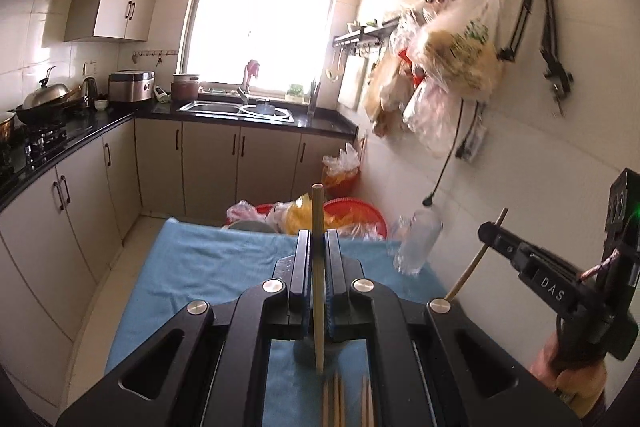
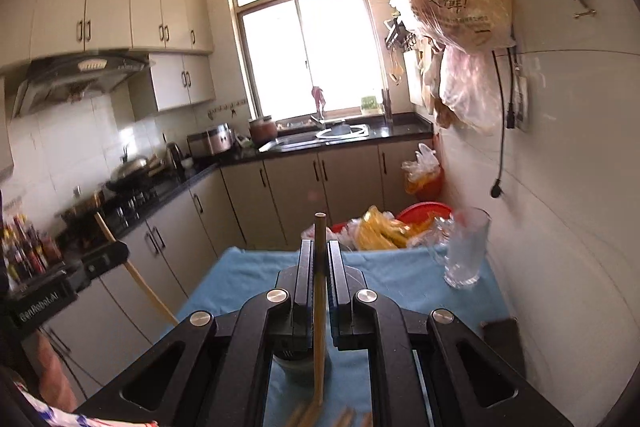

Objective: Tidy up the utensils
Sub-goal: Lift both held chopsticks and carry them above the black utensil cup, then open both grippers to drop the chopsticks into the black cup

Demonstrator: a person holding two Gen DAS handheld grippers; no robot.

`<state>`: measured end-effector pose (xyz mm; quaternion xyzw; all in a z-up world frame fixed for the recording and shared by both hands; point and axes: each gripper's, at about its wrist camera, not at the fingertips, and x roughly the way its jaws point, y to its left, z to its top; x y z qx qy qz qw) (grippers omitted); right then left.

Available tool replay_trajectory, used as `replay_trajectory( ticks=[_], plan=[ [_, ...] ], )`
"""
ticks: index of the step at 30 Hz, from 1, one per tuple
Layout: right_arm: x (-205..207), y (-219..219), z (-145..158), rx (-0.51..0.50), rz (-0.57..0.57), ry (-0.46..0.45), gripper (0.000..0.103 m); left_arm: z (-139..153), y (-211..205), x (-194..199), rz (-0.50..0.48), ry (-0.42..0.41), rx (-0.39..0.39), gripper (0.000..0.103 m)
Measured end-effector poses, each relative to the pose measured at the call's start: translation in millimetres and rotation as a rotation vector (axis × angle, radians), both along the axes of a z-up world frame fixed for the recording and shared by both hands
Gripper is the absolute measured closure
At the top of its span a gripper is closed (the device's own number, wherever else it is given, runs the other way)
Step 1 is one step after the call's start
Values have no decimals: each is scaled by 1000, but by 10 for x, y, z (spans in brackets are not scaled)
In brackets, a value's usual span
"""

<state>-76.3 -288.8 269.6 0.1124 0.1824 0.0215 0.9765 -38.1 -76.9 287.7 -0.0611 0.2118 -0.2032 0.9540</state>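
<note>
Here each tool is clamped on one upright chopstick: left tool [image 1: 318,267] on its chopstick [image 1: 318,279], right tool [image 2: 319,271] likewise; the glass cup [image 2: 466,247] stands at two o'clock, nearer the right, on the blue worktop [image 2: 400,279].

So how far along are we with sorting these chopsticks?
Nothing looks put away yet. In hand: the left tool is shut on one chopstick, the right tool on another. Left: more chopsticks lie on the blue cloth; the glass cup looks empty.
</note>
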Motion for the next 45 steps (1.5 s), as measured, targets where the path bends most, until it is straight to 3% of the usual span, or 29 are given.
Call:
replay_trajectory(
  ticks=[6,13,16,21,24,26,33,36,41,45],
  plan=[
    [499,-17,-88,46,-4,12,97,-14,-207,493,1,33,-3,98],
    [1050,3,-727,58,23,193,97,-567,-535,1070,-4,191,88,98],
    [1187,-49,-937,75,25,243,97,-752,-584,1181,-1,231,112,98],
    [1319,-147,-1095,99,26,274,96,-851,-585,1219,10,230,126,96],
    [1327,-174,-1095,110,22,269,89,-821,-572,1198,7,222,120,79],
    [1294,-189,-1065,107,14,259,67,-778,-533,1150,17,202,110,66],
    [983,-271,-930,98,3,227,64,-613,-342,828,28,149,108,65],
    [691,-325,-972,79,5,240,56,-594,-167,572,33,138,104,61],
    [98,-442,-1516,44,25,363,52,-866,87,136,4,174,107,57],
    [-239,-475,-2116,46,35,498,54,-1399,106,-68,-46,269,136,57]
  ],
)
